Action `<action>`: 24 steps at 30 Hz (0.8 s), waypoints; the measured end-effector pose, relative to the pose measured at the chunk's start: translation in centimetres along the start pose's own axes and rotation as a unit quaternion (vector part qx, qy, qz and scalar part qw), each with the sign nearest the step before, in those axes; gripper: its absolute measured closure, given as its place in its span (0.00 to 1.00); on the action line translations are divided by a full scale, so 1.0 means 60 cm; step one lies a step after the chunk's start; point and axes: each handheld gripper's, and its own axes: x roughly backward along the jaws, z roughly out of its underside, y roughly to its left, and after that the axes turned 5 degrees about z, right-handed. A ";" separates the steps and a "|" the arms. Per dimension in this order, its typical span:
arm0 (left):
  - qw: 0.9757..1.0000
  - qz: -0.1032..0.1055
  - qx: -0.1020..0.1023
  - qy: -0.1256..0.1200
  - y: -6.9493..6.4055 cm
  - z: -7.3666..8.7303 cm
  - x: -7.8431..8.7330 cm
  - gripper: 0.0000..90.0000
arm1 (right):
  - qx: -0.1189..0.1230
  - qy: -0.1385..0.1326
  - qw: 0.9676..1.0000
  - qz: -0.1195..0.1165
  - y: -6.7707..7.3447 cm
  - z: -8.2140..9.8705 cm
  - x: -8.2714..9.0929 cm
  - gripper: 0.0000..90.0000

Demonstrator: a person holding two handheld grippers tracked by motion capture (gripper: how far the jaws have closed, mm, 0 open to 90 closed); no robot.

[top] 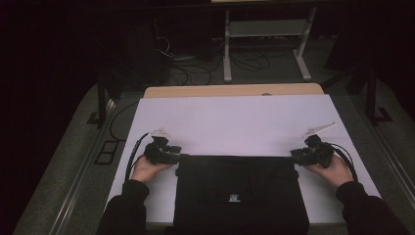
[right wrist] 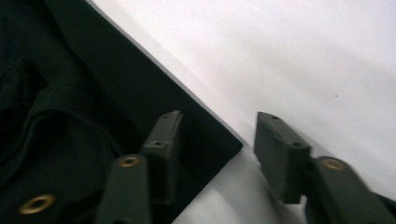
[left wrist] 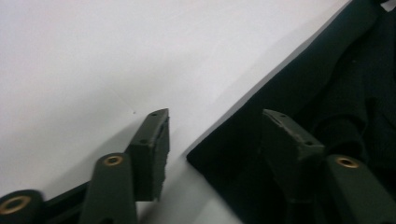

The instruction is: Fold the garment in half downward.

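Item: one black fabric bag [top: 241,193], soft-sided and rectangular, lying flat on the white tabletop [top: 235,122] at the near edge, midway between the two hands. Markings: a small pale label sits on the bag's upper face near its centre (the print is too small to read). Surface: matte dark cloth with a straight, stitched far edge; in the gripper views folds and a strap-like band show inside the outline, and a brass eyelet appears in the right gripper view. Left gripper [top: 177,157]: held at the bag's far left corner, its fingers [left wrist: 152,149] half apart and straddling that corner [left wrist: 201,154], one finger over the bare tabletop, the other over the cloth; the pads do not press the fabric. Right gripper [top: 294,155]: held at the far right corner, fingers [right wrist: 280,154] likewise part open around the corner [right wrist: 229,140], one over cloth, one over the white surface, no squeeze visible. Beyond the tabletop: a wooden strip [top: 235,90], floor cables and a pale metal stand.
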 end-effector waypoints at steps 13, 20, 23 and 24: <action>1.000 0.010 -0.008 0.005 0.009 0.004 -0.004 0.68 | 0.014 0.007 1.000 -0.007 0.003 0.000 -0.005 0.80; 0.999 0.013 -0.029 0.023 -0.005 0.002 -0.012 0.83 | -0.001 0.010 1.000 -0.020 -0.001 0.001 -0.006 0.93; 0.999 0.010 -0.033 0.031 -0.009 0.001 -0.012 0.92 | -0.006 0.012 1.000 -0.021 -0.001 0.001 -0.005 0.94; 0.999 0.006 -0.033 0.031 -0.011 0.000 -0.012 0.93 | -0.006 0.012 1.000 -0.021 -0.001 0.001 -0.005 0.94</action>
